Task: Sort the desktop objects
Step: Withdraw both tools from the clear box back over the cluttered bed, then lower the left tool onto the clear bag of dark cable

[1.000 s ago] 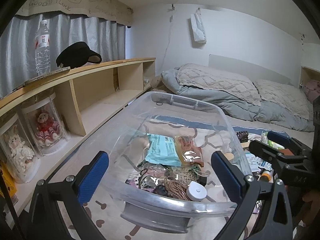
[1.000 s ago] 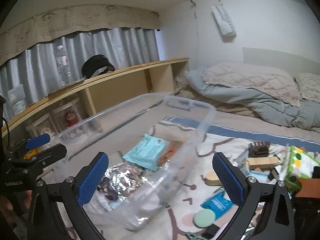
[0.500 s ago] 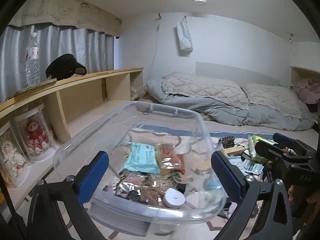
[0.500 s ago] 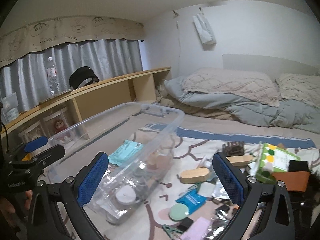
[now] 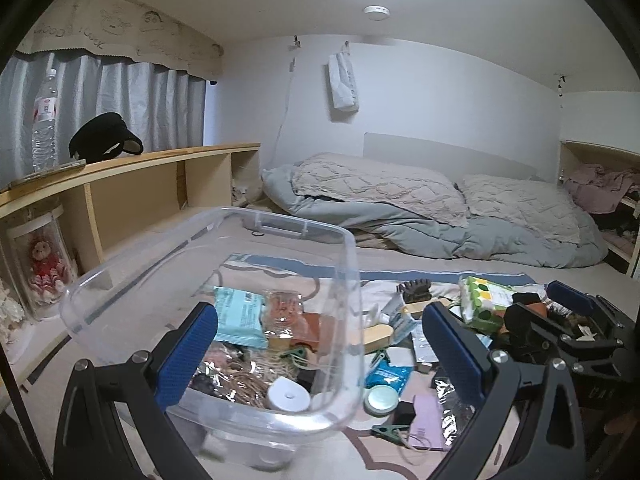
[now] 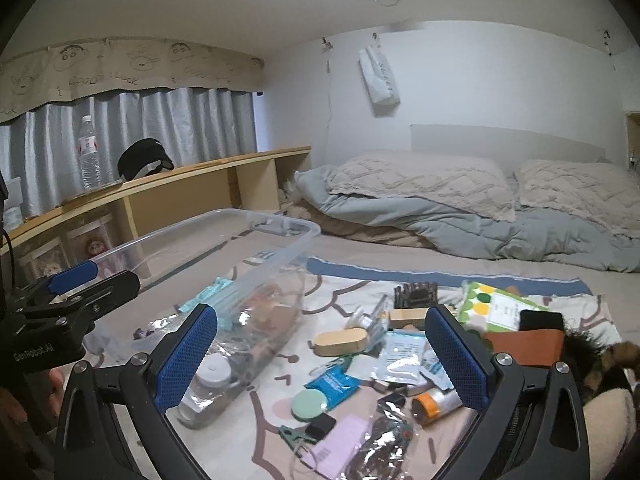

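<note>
A clear plastic bin [image 5: 280, 222] stands on the patterned mat, holding a teal packet [image 5: 240, 316], a snack bag, foil wrappers and a white round case [image 5: 288, 394]. My left gripper [image 5: 320, 352] hovers open over the bin's near right corner, empty. To the bin's [image 6: 224, 216] right lies a loose pile: a wooden oval brush [image 6: 340, 342], a green round compact [image 6: 312, 404], a blue packet [image 6: 334, 382], an orange tube [image 6: 436, 404] and a green tissue pack [image 6: 496, 304]. My right gripper [image 6: 320, 356] hangs open above this pile, holding nothing.
A wooden shelf [image 6: 192, 180] with a water bottle [image 6: 89, 152] and a black cap runs along the left. Pillows and a grey quilt [image 5: 440, 224] fill the back. A furry brown-black shape [image 6: 600, 364] sits at the right edge beside a brown wallet [image 6: 524, 346].
Both views have swung right. The bin has slid left in both views, and the loose pile has come under the right gripper. Both grippers stay open.
</note>
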